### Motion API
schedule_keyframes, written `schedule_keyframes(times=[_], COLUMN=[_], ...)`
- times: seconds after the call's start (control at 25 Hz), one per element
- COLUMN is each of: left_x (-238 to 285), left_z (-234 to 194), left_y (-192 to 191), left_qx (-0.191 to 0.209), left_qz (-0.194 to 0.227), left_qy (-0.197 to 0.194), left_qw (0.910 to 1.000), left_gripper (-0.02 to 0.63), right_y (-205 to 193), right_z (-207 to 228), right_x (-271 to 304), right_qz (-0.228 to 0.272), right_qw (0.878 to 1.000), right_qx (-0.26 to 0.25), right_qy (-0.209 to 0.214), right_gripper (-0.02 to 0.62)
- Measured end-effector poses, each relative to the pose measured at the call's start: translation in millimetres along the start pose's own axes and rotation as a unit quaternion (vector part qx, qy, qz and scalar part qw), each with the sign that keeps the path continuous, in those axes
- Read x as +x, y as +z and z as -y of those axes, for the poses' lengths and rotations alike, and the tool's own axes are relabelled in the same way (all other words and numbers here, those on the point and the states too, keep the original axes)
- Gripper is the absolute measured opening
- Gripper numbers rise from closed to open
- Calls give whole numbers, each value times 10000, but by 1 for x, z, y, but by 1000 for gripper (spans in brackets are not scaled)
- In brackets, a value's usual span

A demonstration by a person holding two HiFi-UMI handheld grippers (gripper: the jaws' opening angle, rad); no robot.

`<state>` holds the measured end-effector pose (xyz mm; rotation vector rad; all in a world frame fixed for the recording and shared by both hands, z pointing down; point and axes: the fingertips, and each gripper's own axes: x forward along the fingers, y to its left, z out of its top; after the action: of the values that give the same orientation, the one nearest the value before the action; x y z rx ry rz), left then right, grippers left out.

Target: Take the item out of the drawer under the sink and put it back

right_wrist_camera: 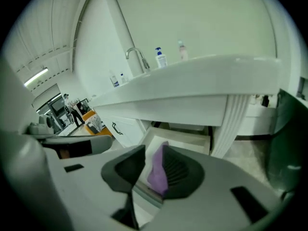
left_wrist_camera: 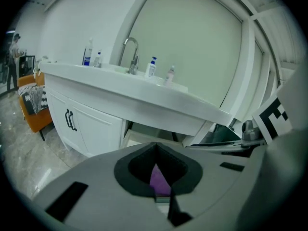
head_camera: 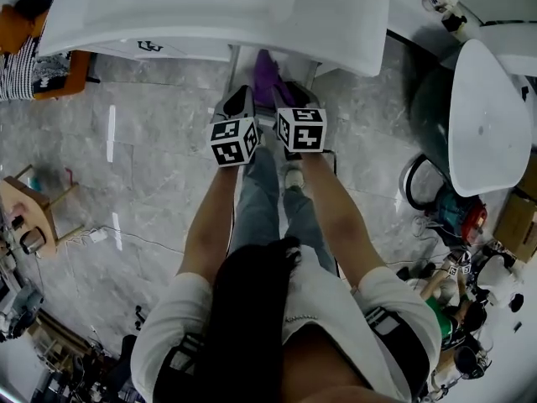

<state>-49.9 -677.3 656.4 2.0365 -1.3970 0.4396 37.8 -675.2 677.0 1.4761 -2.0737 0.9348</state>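
L gripper (left_wrist_camera: 155, 148) clenched, tips together on the purple item (left_wrist_camera: 160, 181). R gripper (right_wrist_camera: 154, 149) released: jaws apart, item btwn them, lying against the 3 o'clock pad w/ a gap at 9. In the head view the item sits in the air at 12 o'clock of both grippers, just under the sink counter (head_camera: 210, 15). Drawer (right_wrist_camera: 180, 139) stands open below it, at 12 beyond the R jaws.
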Motion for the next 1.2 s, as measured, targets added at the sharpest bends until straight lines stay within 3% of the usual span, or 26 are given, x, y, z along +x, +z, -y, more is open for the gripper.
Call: schedule_keyframes(times=[0.08, 0.4, 0.52, 0.8, 1.2], left_x=[-9, -40, -54, -97, -148], left_z=[7, 34, 54, 91, 127], left_y=[8, 41, 56, 87, 81], left_qx=[53, 332, 498, 462, 584], left_qz=[92, 383, 556, 1078, 1387], left_qy=[-10, -63, -174, -337, -496], left_qw=[9999, 9987, 9971, 9925, 9874], left_gripper=[3, 3, 3, 3, 3], right_y=[8, 48, 59, 80, 85], right_z=[2, -12, -19, -37, -49], right_x=[-13, -69, -95, -152, -213], right_qz=[119, 642, 871, 1277, 1715], right_qw=[9998, 9961, 9942, 9875, 9797], right_qx=[-88, -596, -626, -925, -1042], right_qy=[-127, -130, -85, -1, 15], right_gripper=[86, 23, 15, 15, 14])
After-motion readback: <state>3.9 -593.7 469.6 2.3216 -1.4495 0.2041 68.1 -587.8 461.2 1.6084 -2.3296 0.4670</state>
